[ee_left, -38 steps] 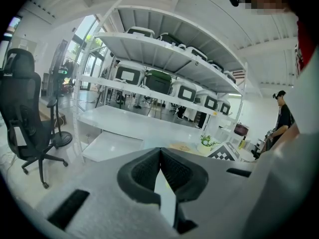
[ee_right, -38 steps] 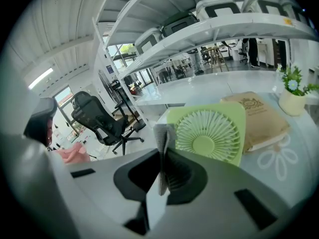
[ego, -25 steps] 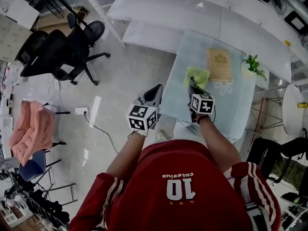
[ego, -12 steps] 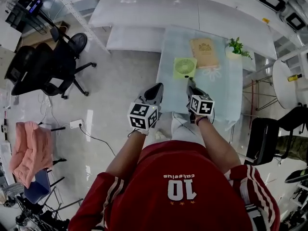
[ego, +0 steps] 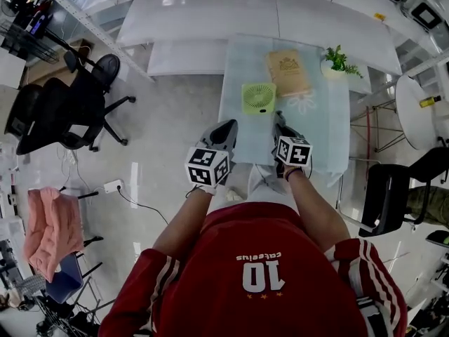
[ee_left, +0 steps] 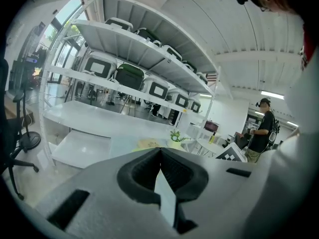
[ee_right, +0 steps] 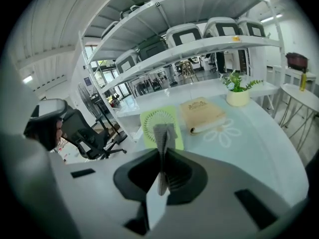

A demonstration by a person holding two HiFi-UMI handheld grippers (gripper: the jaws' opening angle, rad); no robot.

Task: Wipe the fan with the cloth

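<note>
"Approaching or wiping: which step is this?"

"Approach, I judge. Right claw (ee_right: 163, 152) pinches the grey cloth (ee_right: 162, 132); left claw (ee_left: 160, 152) is closed, empty. Fan (ego: 259, 97) lies upper centre on the bench (ego: 330, 135), untouched. Next: bring the cloth onto its grille."

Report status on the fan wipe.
Left gripper shut, empty. Right gripper shut on grey cloth. Green fan flat on table, ahead of cloth, apart from it. Tan book beside fan, nothing between.
</note>
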